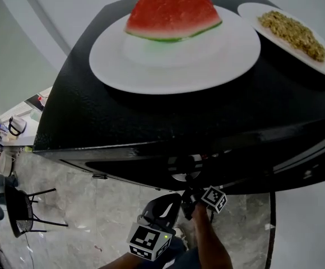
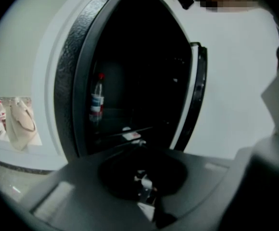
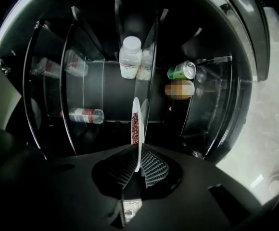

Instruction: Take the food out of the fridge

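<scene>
Head view: black fridge (image 1: pixel 123 122) top carries a big white plate (image 1: pixel 151 66) with a watermelon wedge (image 1: pixel 172 10) near its far edge. A second white plate (image 1: pixel 252 13) with a yellowish crumbly food (image 1: pixel 294 33) sits at the far right corner, just beside the first. A black chair (image 1: pixel 22 209) is on the floor, lower left.

Left gripper (image 1: pixel 168 206) is held below the fridge's front edge, facing the open fridge. Its view is dark and blurred, so the state of its jaws cannot be told; nothing shows between them. That view also shows a red-capped bottle (image 2: pixel 97 100) inside and a pale bag (image 2: pixel 20 119) far left.

Right gripper (image 3: pixel 137 165) reaches into the fridge. Its jaws are closed on the rim of a small white plate (image 3: pixel 138 153), seen edge-on, carrying red bits (image 3: pixel 134 129). The plate is in the middle of the interior, next to a glass shelf (image 3: pixel 151 57); unclear if it rests on it. Further in: a lying red-label bottle (image 3: pixel 82 115), a white bottle (image 3: pixel 130 57), a green can (image 3: pixel 182 71).
</scene>
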A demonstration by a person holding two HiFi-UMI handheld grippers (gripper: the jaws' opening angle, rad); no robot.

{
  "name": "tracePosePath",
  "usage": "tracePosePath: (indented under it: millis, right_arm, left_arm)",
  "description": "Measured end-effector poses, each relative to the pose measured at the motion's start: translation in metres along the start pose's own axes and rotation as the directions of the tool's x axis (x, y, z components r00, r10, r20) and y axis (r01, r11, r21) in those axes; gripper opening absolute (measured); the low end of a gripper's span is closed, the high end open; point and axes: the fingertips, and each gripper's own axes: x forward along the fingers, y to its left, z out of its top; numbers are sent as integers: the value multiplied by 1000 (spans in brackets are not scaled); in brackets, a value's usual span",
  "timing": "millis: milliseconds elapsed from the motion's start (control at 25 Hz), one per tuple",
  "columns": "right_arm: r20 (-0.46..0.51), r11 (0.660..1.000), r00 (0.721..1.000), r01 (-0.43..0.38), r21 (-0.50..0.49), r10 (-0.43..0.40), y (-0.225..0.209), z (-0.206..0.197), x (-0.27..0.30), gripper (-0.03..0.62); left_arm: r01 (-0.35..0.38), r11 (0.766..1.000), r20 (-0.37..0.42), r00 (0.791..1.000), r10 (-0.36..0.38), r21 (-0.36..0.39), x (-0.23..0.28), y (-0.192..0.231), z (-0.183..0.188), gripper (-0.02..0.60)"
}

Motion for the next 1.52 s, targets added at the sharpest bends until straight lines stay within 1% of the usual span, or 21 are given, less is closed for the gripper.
tracePosePath:
  millis: [200,320,560,720,840,1000,1120,1240,1360,1520]
  right_arm:
    - [-27,1000,1000,-11,2,11,3,-7,-11,12]
    - [-27,999,999,-40,11,41,12,-9,-23,11]
    - [-32,998,997,-69,-8,69,52,-14,-64,11]
    - [-35,997,997,-64,-33,63,83,-24,-103,11]
    - [-26,997,997,-67,-23,66,104,-33,-135,12]
    - [-35,996,996,-79,-40,78,129,-45,-174,11]
    - [-38,995,995,-90,-39,89,147,-49,-202,11]
    - [-52,993,993,-108,-39,105,169,-54,-231,11]
    - [-69,990,990,-124,-67,120,197,-57,-259,12]
    - [-94,980,982,-173,-101,164,242,-60,-304,11]
  left_arm:
    - [-5,1000,-2,1000,5,-18,-5,-1,-1,-2]
    - [-7,1000,-4,1000,7,-27,-9,-4,3,-2]
    - [-19,998,15,1000,20,-53,-28,-15,22,-2]
    - [-30,996,22,999,32,-80,-45,-25,34,-2]
    - [-35,995,30,999,38,-96,-60,-35,45,-2]
    - [-38,994,49,998,43,-102,-78,-50,56,-2]
    - [-57,992,58,996,64,-110,-89,-61,60,-2]
    - [-89,989,78,992,99,-120,-105,-76,67,-2]
    - [-122,985,101,986,134,-121,-123,-95,76,-3]
    - [-167,977,115,977,182,-129,-147,-128,80,-3]
